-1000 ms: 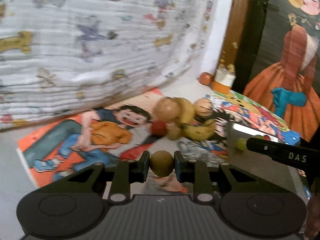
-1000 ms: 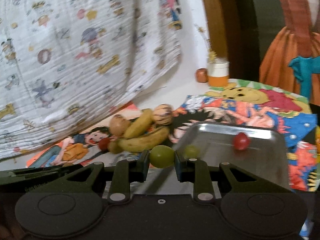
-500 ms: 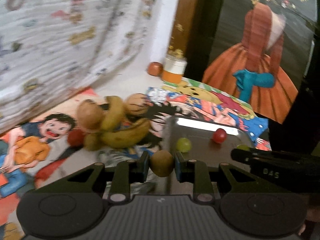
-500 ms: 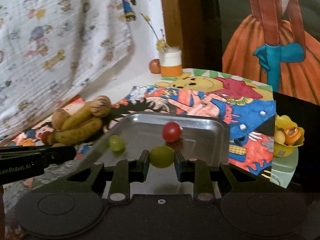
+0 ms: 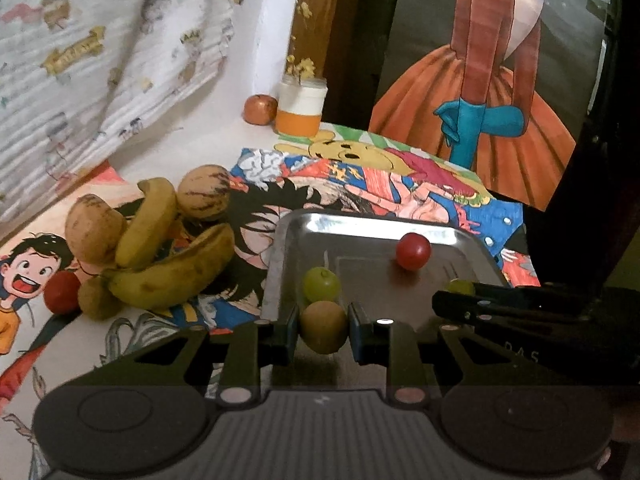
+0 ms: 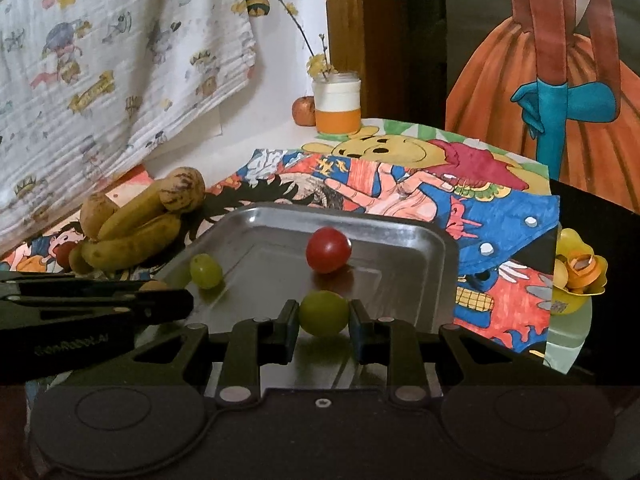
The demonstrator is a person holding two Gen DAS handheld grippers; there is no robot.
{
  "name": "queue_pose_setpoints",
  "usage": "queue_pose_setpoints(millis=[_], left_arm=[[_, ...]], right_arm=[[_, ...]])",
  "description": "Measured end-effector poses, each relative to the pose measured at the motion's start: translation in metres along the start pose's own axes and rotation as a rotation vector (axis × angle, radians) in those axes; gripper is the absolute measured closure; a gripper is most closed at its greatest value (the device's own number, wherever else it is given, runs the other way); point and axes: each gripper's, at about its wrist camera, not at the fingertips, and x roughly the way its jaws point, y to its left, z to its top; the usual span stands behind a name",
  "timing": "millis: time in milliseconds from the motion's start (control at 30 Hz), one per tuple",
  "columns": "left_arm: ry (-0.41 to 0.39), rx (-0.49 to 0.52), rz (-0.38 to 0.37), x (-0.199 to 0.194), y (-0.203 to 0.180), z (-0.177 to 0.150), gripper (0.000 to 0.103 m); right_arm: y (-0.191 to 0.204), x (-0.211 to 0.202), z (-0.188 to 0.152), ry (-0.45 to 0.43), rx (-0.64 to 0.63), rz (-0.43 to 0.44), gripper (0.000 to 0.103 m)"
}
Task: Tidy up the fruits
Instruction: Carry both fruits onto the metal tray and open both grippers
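Over the tray (image 6: 444,248), the right gripper (image 6: 323,320) clamps a green grape (image 6: 323,314).

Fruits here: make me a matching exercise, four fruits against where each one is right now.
Column 1:
1. red tomato
2. brown fruit
3. bananas
4. orange fruit

Column 2:
A. beside the jar at the wall
B. loose in the tray
C. in the pile on the mat, left of the tray
D. clamped in the left gripper

Pairs: 1-B, 2-D, 3-C, 4-A
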Motion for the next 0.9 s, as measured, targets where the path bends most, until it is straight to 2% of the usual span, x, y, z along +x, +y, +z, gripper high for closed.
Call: queue_pose_setpoints(millis=[300,567,733,800,833,900], left_arm=[[0.028,0.013,0.001,0.008,-0.002,-0.004,0.074],[0.033,-0.012,-0.009,0.007,0.001,-0.002,0.074],[0.02,-0.057,-0.024,-0.002,0.009,0.001,0.069],[0.004,-0.071,-0.021,-0.008,0.01,0.002,0.063],[-0.006,-0.079,-0.018,-0.013,0.012,0.003,0.061],[-0.023,-0.091,-0.009,-0.021,0.015,0.004,0.044]], right_arm=[[-0.001,0.002,0.0,0.016,0.007,0.005,0.074],[-0.003,-0.006,-0.001,-0.015,0.031,0.001,0.068],[-0.001,-0.018,-0.004,-0.045,0.043,-0.013,0.053],[-0.001,-0.025,-0.005,-0.059,0.05,-0.028,0.041],[-0.001,-0.028,-0.006,-0.069,0.051,-0.036,0.039],[-0.002,-0.037,-0.006,-0.089,0.058,-0.043,0.029]])
